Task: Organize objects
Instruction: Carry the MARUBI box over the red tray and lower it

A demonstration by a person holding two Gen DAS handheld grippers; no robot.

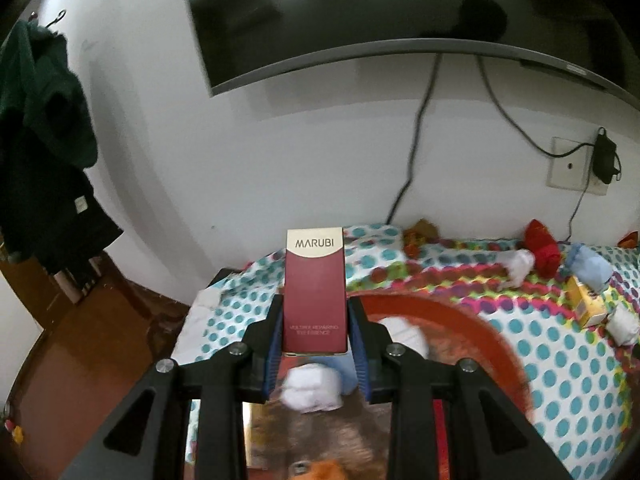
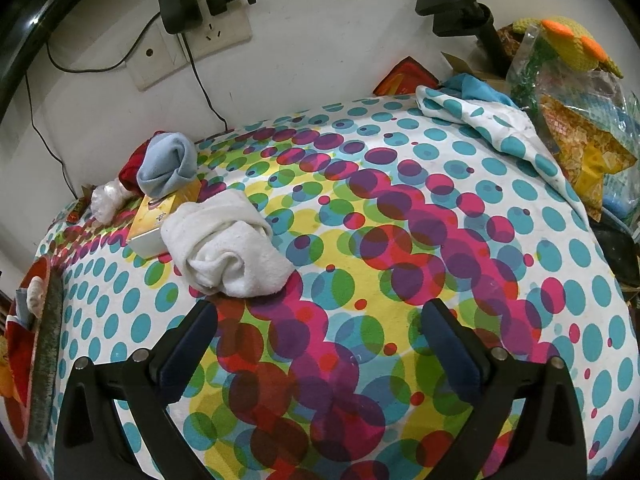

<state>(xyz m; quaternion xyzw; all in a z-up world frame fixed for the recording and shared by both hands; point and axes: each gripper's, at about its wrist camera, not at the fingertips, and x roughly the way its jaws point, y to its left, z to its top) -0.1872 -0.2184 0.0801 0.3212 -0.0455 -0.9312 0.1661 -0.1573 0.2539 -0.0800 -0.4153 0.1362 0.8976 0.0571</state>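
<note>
We are holding a tall maroon carton (image 1: 315,292) upright in our left gripper (image 1: 316,320), its blue-padded fingers (image 1: 273,344) pinching the carton's lower half from both sides. The cream band at its top is reading "MARUBI", and smaller pale lettering lower down is reading "MULTIPLE REPAIRING EYE ESSENCE". The carton is hanging above a red container (image 1: 460,320) in which a rolled white sock (image 1: 314,388) is lying; the view there is blurring.

Our right gripper (image 2: 320,344) is hovering over the polka-dot cloth (image 2: 400,240) with its fingers spread wide and nothing between them. Just beyond its left finger a rolled white towel (image 2: 228,248) is lying, touching a yellow box (image 2: 160,216) whose print we cannot make out. Behind the box a light blue sock roll (image 2: 168,168) is resting against a red bundle (image 2: 134,166), and a small white wad (image 2: 106,200) is sitting beside them. A charger (image 2: 176,4) is plugged into the wall socket (image 2: 216,32).
</note>
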